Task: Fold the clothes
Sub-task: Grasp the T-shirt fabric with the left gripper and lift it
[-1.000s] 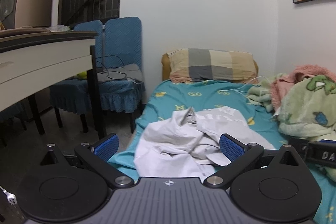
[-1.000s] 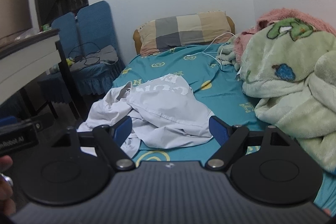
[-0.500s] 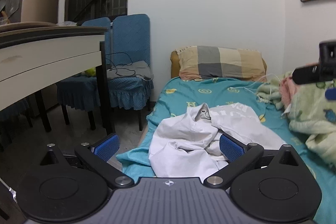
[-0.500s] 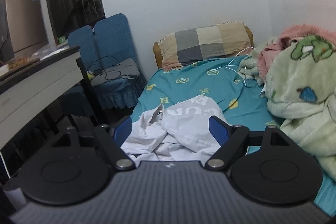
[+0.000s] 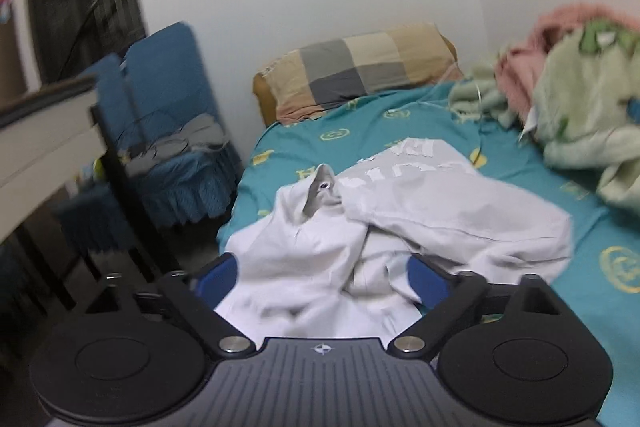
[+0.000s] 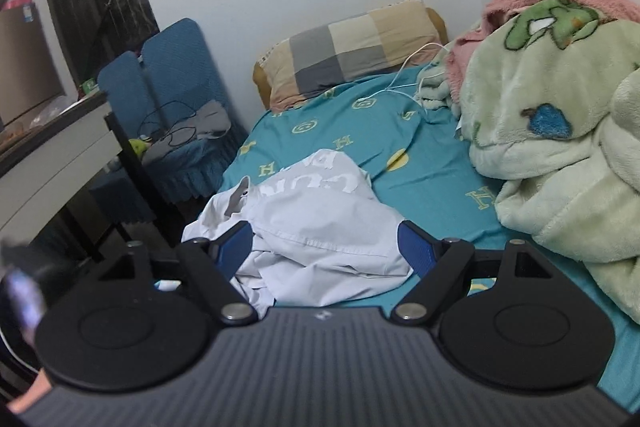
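Bed with teal patterned sheet [image 6: 424, 163]: crumpled white cotton garment [image 6: 320, 227] lies near its foot edge, checked pillow [image 6: 352, 55] at its head. Left gripper [image 5: 322, 277] and right gripper [image 6: 326, 247] both spread wide, grasping nothing.

White shirt [image 6: 320, 227] w/ pale lettering, teal bed sheet [image 6: 432, 167] w/ yellow logos, checked grey/tan pillow [image 6: 352, 51], green blanket [image 6: 560, 147], blue chairs [image 6: 176, 67].

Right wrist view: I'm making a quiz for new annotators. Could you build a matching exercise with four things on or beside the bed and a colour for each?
Things:
1. crumpled shirt
2. bedsheet
3. pillow
4. chairs

Colours:
a. dark blue
b. tan and grey checks
c. white
d. teal with yellow symbols

Pairs: 1-c, 2-d, 3-b, 4-a
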`<state>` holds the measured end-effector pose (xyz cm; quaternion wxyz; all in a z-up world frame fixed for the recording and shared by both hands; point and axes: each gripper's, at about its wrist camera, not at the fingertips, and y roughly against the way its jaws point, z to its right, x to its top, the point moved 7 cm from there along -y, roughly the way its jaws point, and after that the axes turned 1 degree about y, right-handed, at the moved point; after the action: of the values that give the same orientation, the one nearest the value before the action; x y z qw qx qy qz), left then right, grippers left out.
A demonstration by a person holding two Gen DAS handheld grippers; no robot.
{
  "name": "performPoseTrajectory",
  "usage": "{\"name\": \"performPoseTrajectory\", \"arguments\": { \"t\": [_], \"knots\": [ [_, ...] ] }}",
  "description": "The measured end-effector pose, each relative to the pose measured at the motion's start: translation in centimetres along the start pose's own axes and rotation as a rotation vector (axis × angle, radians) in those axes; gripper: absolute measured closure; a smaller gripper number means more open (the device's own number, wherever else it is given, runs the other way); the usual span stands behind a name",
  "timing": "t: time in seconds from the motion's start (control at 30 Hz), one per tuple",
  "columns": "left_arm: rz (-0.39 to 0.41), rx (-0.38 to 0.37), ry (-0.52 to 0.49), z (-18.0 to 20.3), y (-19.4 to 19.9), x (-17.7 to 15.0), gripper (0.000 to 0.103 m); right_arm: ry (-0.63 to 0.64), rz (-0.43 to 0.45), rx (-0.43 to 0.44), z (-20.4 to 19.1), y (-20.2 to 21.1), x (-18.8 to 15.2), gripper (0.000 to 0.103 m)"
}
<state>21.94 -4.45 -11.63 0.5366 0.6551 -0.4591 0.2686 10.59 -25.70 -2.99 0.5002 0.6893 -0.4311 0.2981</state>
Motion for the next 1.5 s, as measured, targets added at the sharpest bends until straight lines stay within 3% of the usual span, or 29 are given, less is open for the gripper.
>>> {"name": "performPoseTrajectory", "arguments": {
  "t": [0.07, 0.23, 0.3, 0.37, 0.4, 0.43, 0.5, 0.8, 0.87, 0.97, 1.13, 1.27, 1.4, 1.5],
  "knots": [
    [-0.012, 0.0, -0.029, 0.6, -3.4, 0.5, 0.015, -0.003, 0.0, 0.013, 0.5, -1.0, 0.0, 0.021],
    [-0.06, 0.03, -0.143, 2.0, -10.7, 0.6, 0.031, -0.023, -0.017, 0.016, 2.1, -3.8, 0.2, 0.022],
    [-0.095, 0.081, -0.224, 1.8, -13.1, 0.2, 0.051, -0.048, -0.018, 0.011, 3.0, -4.6, 0.4, 0.022],
    [-0.13, 0.05, -0.234, 1.6, -14.0, 0.1, 0.065, -0.07, -0.018, 0.003, 3.8, -5.3, 0.5, 0.022],
    [-0.111, 0.04, -0.21, 1.3, -12.6, 0.4, 0.082, -0.081, -0.027, 0.003, 4.1, -5.7, 0.5, 0.022],
    [-0.091, 0.031, -0.187, 1.0, -11.2, 0.7, 0.091, -0.088, -0.032, 0.008, 4.2, -6.0, 0.5, 0.022],
    [-0.053, 0.013, -0.139, 0.4, -8.3, 1.3, 0.099, -0.087, -0.035, 0.01, 4.2, -6.3, 0.5, 0.022],
    [0.122, -0.07, 0.074, -2.3, 4.8, 3.9, 0.101, -0.07, 0.0, -0.002, 3.9, -4.3, 0.9, 0.022],
    [0.129, -0.116, 0.128, -2.7, 8.6, 3.1, 0.101, -0.092, -0.003, 0.016, 3.9, -3.4, 1.0, 0.022],
    [0.065, -0.152, 0.174, -3.0, 11.4, 0.4, 0.101, -0.106, -0.023, 0.048, 3.5, -1.8, 0.5, 0.022],
    [-0.232, -0.095, 0.198, -4.1, 10.8, -6.5, 0.101, -0.143, -0.085, 0.113, 2.1, -0.2, -1.1, 0.024],
    [-0.267, -0.126, 0.272, -4.9, 10.9, -7.2, 0.098, -0.059, -0.079, 0.098, 0.4, 0.0, -1.5, 0.024],
    [-0.197, -0.194, 0.344, -4.9, 11.8, -5.8, 0.07, -0.041, -0.093, 0.088, 0.2, -0.3, -1.9, 0.024],
    [-0.204, -0.217, 0.373, -3.4, 9.1, -4.9, 0.064, -0.062, -0.114, 0.092, 0.4, -0.6, -2.2, 0.026]
  ]
}}
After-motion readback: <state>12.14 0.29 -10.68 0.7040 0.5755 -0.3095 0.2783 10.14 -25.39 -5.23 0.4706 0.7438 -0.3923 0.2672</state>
